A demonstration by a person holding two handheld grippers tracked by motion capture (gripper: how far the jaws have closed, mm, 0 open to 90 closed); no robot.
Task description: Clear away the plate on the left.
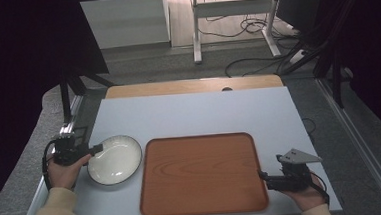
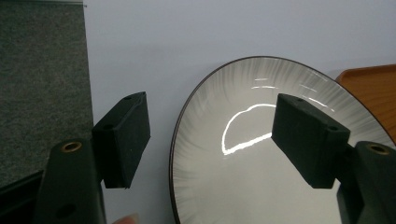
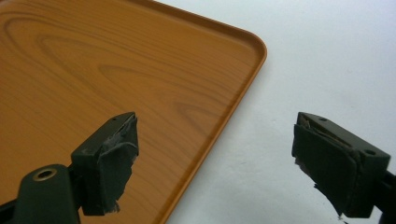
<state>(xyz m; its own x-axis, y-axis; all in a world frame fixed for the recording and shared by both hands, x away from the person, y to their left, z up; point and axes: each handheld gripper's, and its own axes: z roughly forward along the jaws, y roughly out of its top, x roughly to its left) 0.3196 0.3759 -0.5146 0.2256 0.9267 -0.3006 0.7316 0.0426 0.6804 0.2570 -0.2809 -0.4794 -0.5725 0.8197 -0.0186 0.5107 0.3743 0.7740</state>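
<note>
Plate and tray, side by side.
Tray (image 1: 201, 174) lies long axis left-right; left gripper (image 2: 212, 135) jaws apart astride plate (image 1: 114, 159) rim, right gripper (image 3: 215, 161) jaws apart.

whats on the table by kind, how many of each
plate: 1
tray: 1
gripper: 2, left at the plate's rim, right at the tray's right edge, both open
total: 4
</note>
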